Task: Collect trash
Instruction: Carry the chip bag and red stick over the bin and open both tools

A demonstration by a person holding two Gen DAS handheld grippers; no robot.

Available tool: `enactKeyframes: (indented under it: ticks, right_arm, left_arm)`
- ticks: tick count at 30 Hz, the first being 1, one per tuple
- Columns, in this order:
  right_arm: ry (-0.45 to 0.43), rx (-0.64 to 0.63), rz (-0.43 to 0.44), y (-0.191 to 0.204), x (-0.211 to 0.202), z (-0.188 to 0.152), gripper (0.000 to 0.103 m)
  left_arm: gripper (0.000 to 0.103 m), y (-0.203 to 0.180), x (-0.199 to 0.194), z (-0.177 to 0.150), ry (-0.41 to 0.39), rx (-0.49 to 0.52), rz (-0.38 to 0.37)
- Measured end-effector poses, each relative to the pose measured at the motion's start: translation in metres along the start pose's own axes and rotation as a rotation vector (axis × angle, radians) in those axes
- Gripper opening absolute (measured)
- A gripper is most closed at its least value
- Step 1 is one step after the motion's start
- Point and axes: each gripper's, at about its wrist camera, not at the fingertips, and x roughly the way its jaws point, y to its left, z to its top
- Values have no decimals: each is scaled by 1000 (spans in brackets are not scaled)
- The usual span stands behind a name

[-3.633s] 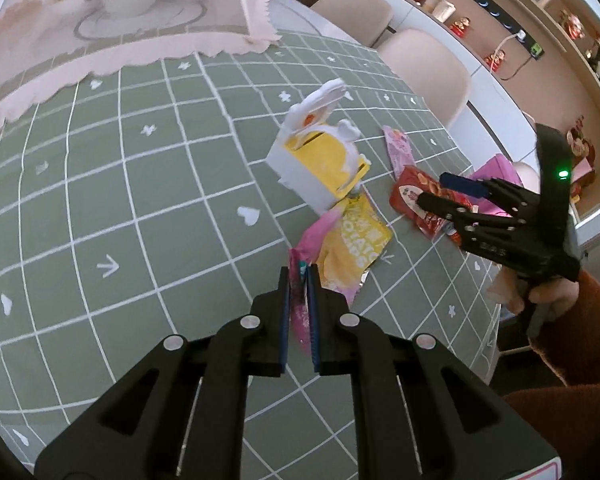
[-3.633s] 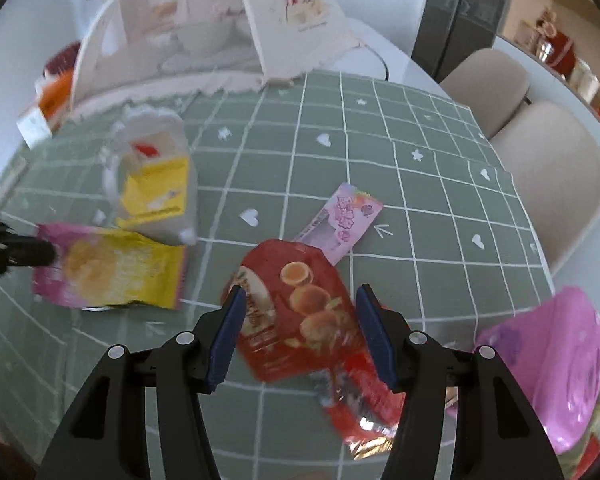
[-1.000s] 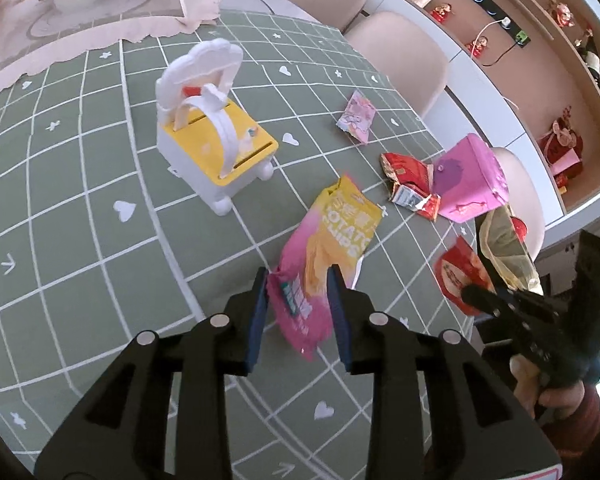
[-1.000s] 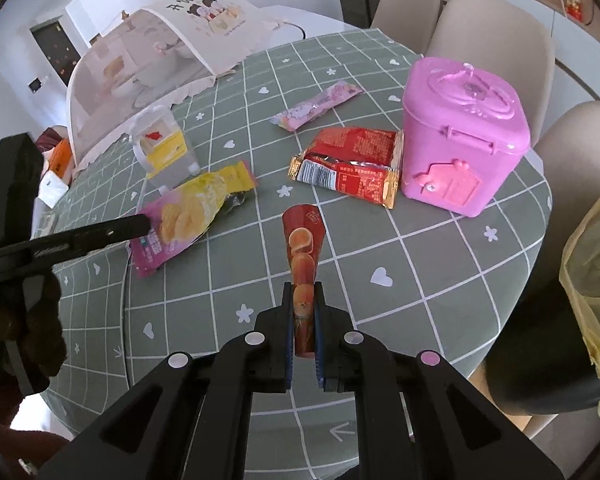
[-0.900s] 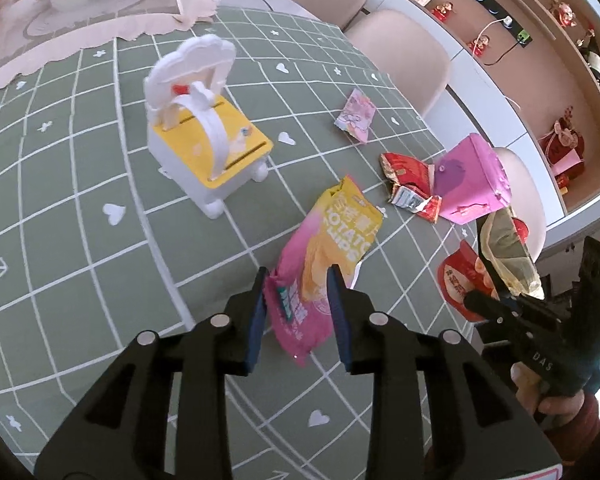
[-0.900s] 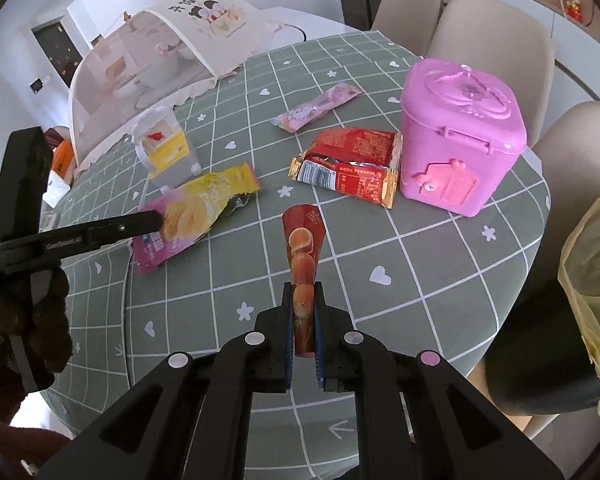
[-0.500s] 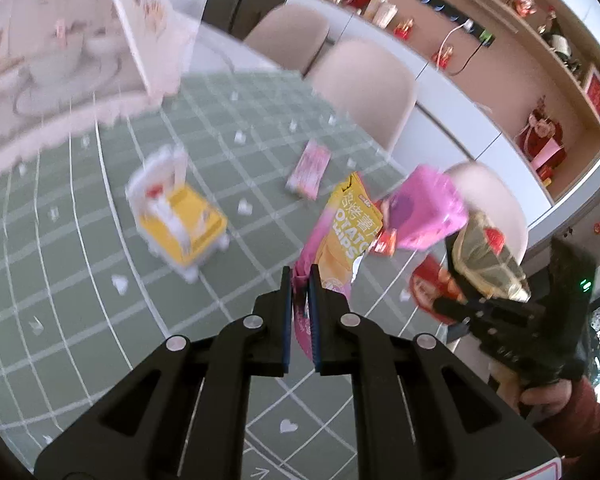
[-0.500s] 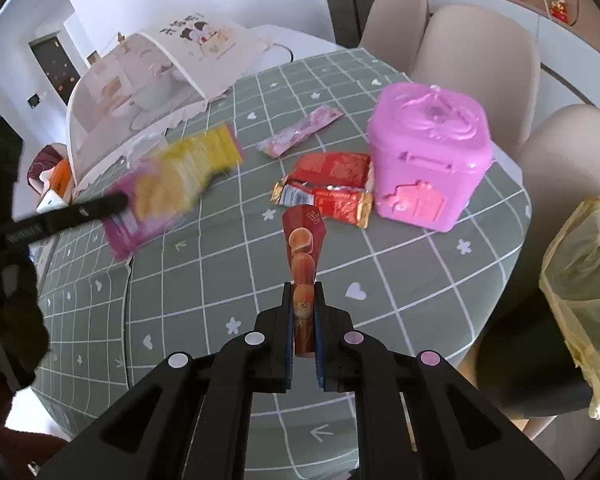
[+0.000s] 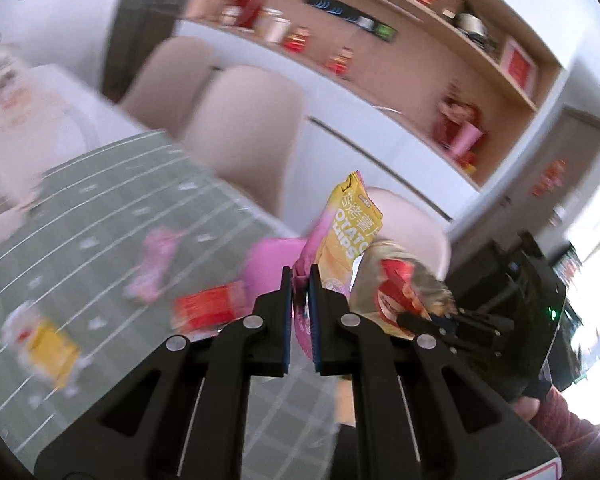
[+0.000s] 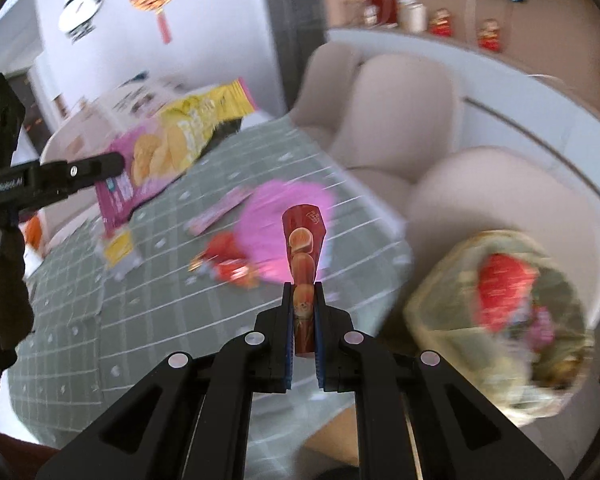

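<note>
My left gripper (image 9: 300, 280) is shut on a pink and yellow chips bag (image 9: 350, 232), which sticks up above the table. The same chips bag (image 10: 172, 140) shows at the upper left of the right wrist view, hanging from the left gripper (image 10: 116, 166). My right gripper (image 10: 302, 292) is shut on a red snack wrapper (image 10: 303, 236), held upright over the table edge. A yellowish trash bag (image 10: 500, 296) with red wrappers inside hangs off the table at the right. The trash bag (image 9: 400, 280) also lies just past the chips bag in the left wrist view.
On the green checked tablecloth (image 10: 148, 280) sit a pink box (image 10: 272, 224), a red wrapper (image 10: 224, 264), a pink wrapper (image 10: 220, 210) and a yellow and white toy (image 10: 120, 248). Beige chairs (image 10: 400, 100) stand behind the table. The views are blurred.
The left gripper closed on the chips bag and lifted it off the table toward the trash bag. The right gripper rose with the red wrapper and swung toward the trash bag.
</note>
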Motion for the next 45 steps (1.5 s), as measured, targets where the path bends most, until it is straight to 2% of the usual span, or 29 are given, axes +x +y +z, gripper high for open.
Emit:
enactKeyframes:
  ticks: [4, 7, 14, 19, 24, 29, 30, 32, 37, 41, 45]
  right_arm:
    - [-36, 68, -102, -51, -26, 1, 10]
    - [-54, 150, -184, -98, -46, -5, 10]
    - [-59, 309, -277, -171, -67, -33, 10]
    - [-59, 389, -299, -203, -62, -43, 10]
    - [-51, 423, -287, -220, -49, -47, 10]
    - [-24, 432, -265, -225, -29, -48, 10]
    - [-19, 433, -265, -226, -26, -48, 10]
    - [-14, 437, -261, -228, -21, -47, 10]
    - [1, 452, -251, -231, -10, -49, 10]
    - [8, 472, -209, -229, -1, -48, 10]
    - [22, 466, -167, -219, 15, -43, 10]
  left_arm:
    - [7, -49, 46, 15, 48, 89, -97]
    - [7, -85, 90, 20, 112, 147, -157]
    - [7, -142, 181, 3, 280, 163, -252]
    - [7, -164, 233, -13, 374, 186, -241]
    - [7, -173, 274, -31, 448, 208, -175]
    - [9, -181, 295, -42, 493, 244, -117]
    - [12, -181, 296, -42, 499, 242, -113]
    - [25, -179, 294, -40, 505, 231, -123]
    - [40, -180, 279, -30, 455, 244, -147]
    - [42, -177, 261, -20, 396, 239, -154]
    - [44, -157, 235, -9, 338, 186, -158]
